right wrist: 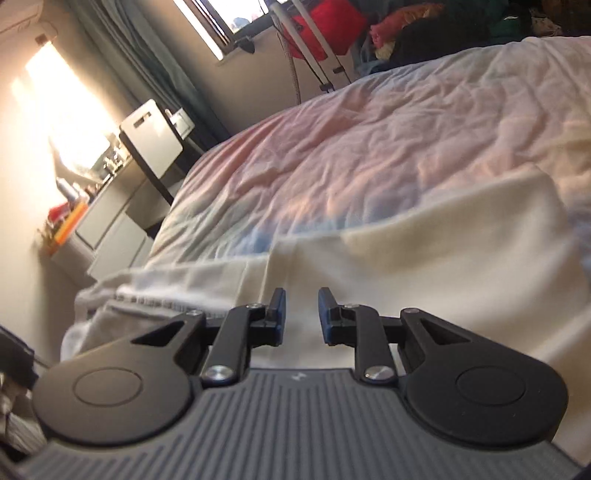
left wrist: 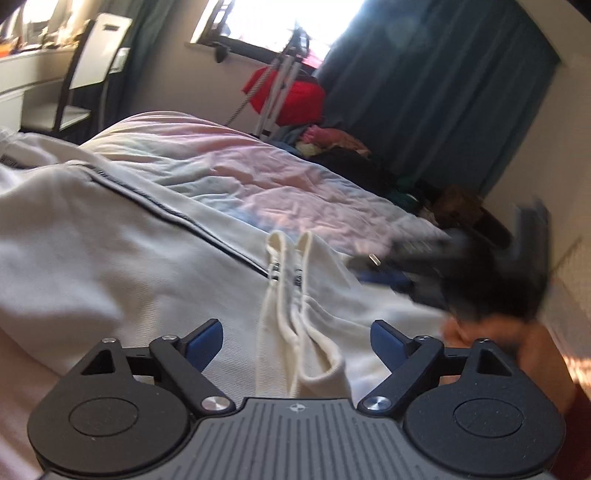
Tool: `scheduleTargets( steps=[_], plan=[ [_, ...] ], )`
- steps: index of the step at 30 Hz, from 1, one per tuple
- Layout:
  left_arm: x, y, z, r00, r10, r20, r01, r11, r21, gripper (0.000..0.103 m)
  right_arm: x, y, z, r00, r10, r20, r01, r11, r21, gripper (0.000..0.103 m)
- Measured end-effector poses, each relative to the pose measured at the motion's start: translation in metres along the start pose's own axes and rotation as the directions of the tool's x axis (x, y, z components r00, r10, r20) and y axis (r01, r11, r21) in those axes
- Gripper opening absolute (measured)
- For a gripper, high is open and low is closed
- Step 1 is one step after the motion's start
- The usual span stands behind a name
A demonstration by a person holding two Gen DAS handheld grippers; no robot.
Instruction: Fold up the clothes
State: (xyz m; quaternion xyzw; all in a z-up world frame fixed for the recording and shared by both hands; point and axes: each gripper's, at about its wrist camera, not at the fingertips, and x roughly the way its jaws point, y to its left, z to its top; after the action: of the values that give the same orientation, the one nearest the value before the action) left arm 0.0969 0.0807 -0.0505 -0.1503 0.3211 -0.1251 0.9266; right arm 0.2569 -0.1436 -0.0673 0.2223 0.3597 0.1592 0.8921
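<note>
Cream cotton garment with dark piping [left wrist: 122, 236] flat on pastel bedsheet [right wrist: 369, 147]. My left gripper [left wrist: 296, 341] wide open, empty, drawcord loops [left wrist: 291, 258] dead ahead. Right gripper [right wrist: 301, 317] half open, empty, over cloth.

Place: a bedroom in a home.
Bed: a bed [right wrist: 388, 147] under a rumpled pale sheet fills most of both views.
Window: a sunlit window [left wrist: 280, 22] flanked by dark blue curtains [left wrist: 443, 92].
Clutter: heaped clothes [left wrist: 332, 138] beside the bed.
Furniture: a chair [left wrist: 92, 66] at a desk [right wrist: 107, 206].
</note>
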Motion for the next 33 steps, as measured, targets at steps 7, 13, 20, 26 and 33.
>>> scheduleTargets(
  steps=[7, 13, 20, 26, 33],
  plan=[
    [0.026, -0.022, -0.019, 0.997, 0.015, -0.073, -0.001, 0.984, 0.180, 0.040, 0.041, 0.005, -0.009, 0.998, 0.062, 0.005, -0.061, 0.996, -0.066, 0.056],
    [0.032, -0.020, -0.024, 0.997, 0.034, -0.070, -0.020, 0.980, 0.197, 0.024, 0.057, 0.023, -0.019, 0.999, -0.007, 0.050, 0.018, 0.977, -0.213, 0.061],
    [0.018, -0.020, -0.023, 0.999, 0.002, -0.050, 0.007, 0.983, 0.182, 0.016, 0.048, 0.034, -0.019, 0.996, -0.023, 0.091, 0.046, 0.964, -0.263, 0.012],
    [-0.007, -0.016, -0.020, 0.998, -0.002, -0.067, 0.012, 0.988, 0.155, 0.016, 0.025, 0.059, -0.017, 0.990, 0.057, 0.129, -0.013, 0.947, -0.321, 0.012],
    [0.013, -0.005, -0.024, 0.992, 0.029, -0.125, -0.011, 0.990, 0.142, 0.021, 0.061, 0.043, -0.040, 0.998, -0.010, 0.063, 0.028, 0.957, -0.289, 0.013]
  ],
)
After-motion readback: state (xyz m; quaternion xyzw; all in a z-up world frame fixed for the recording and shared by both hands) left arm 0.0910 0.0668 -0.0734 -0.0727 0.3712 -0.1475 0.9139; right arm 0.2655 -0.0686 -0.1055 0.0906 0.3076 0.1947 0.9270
